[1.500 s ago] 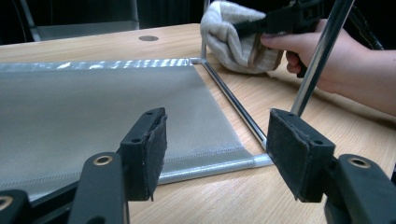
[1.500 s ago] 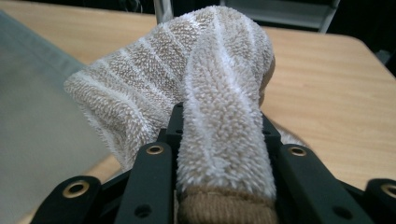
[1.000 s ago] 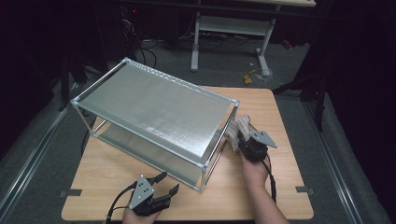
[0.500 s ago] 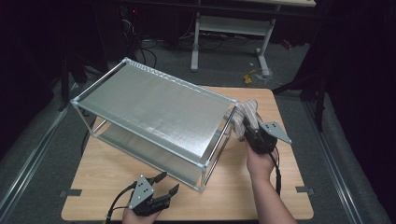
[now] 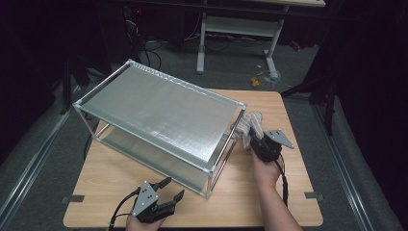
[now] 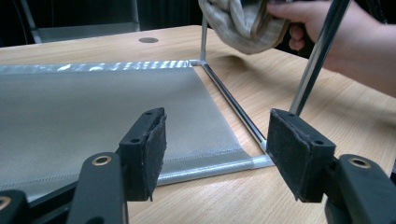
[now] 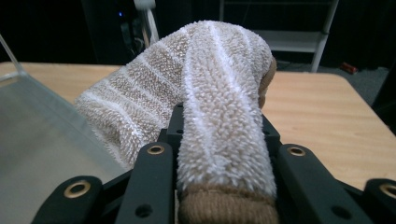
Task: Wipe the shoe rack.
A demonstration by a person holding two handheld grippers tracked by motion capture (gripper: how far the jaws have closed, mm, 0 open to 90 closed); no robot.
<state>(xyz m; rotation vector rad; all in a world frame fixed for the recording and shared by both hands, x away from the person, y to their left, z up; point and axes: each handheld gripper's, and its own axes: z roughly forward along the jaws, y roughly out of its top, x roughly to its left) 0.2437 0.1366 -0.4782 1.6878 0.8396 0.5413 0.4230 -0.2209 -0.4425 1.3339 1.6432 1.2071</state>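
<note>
1. The right gripper (image 5: 255,136) had its jaws clamped on a folded towel (image 5: 249,126), which filled the gap between them and bulged out past the fingertips in the right gripper view (image 7: 219,93).
2. The towel was held off the table, just beside the right-hand corner post of the rack (image 5: 159,103), near its top shelf.
3. The left gripper (image 5: 171,188) sat at the near edge of the table (image 5: 288,202), its jaws apart with nothing between them, aimed at the rack's lower shelf (image 6: 93,112).
4. The towel was fluffy terry, beige with white stripes and a tan hem.
5. The rack was a two-tier frame of thin shiny metal tubes with grey woven fabric shelves.
6. The gripper pads (image 6: 156,140) were black and felt-like.
7. The table was light wood grain; the room was dark, with grey carpet and a white desk frame (image 5: 269,43) behind.
</note>
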